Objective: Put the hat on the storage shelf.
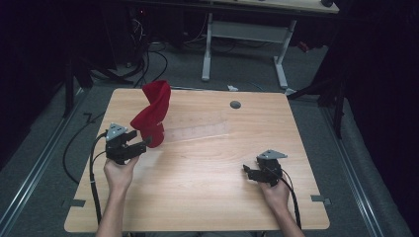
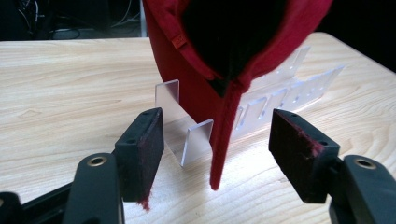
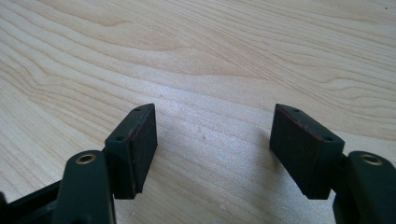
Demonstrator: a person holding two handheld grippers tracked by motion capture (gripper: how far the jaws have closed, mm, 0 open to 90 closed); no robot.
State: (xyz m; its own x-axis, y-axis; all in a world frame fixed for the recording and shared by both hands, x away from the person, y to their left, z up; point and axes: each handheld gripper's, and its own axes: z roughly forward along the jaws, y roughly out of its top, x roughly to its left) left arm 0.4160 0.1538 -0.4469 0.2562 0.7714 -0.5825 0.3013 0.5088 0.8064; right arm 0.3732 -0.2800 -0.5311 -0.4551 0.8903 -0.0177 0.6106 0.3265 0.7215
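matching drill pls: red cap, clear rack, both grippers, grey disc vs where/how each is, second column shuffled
Things:
1. red cap
2. clear plastic rack
3. right gripper
4. grey disc
5. left gripper

Place or state:
A. lies flush in the table near its far edge
B. jaws open over bare wood, at the near right
C. hangs on one end of the rack, a strap dangling
D. stretches across the table, see-through, with slots
E. jaws open either side of the strap, pads off it

Pairs: 1-C, 2-D, 3-B, 4-A, 5-E
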